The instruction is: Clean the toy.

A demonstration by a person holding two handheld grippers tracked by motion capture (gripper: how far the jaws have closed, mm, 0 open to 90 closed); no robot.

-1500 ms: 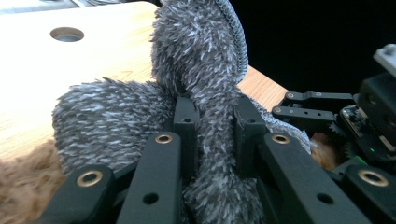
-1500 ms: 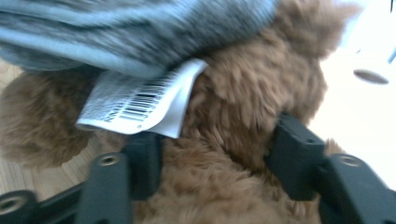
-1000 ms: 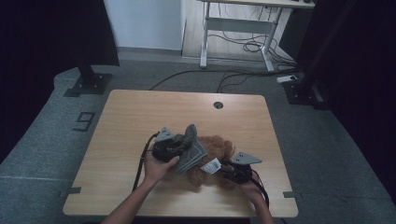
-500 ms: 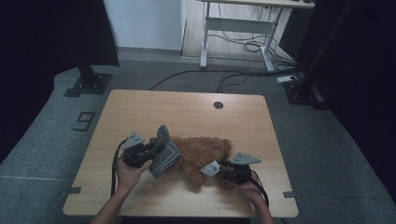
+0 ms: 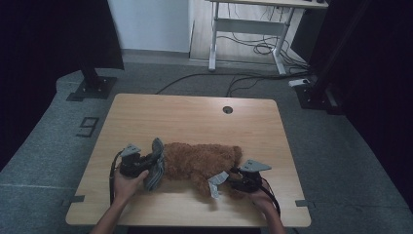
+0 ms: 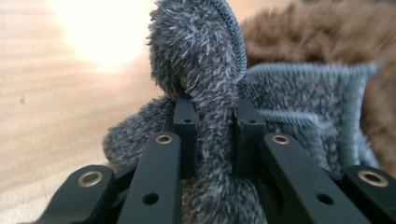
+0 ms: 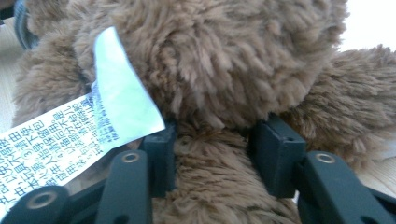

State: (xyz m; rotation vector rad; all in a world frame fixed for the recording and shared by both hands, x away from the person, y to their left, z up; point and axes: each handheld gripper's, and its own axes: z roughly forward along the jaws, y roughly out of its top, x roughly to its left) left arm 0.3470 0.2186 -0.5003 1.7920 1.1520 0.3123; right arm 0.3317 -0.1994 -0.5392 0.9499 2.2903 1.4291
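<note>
On the near left of the table (image 5: 195, 117), the left gripper (image 6: 212, 135) is clamped on a fold of grey cloth (image 6: 205, 70), which touches the left end of the brown bear (image 5: 202, 163). Lying across the near middle, the bear has a white tag (image 7: 88, 126) at its near right. At the right, the right gripper (image 7: 215, 154) has just been opening its jaws, with brown fur between them.

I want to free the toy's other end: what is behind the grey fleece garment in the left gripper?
Behind the grey fleece garment the brown plush toy shows. The left gripper pinches a fold; the fleece covers the toy's near end.
</note>
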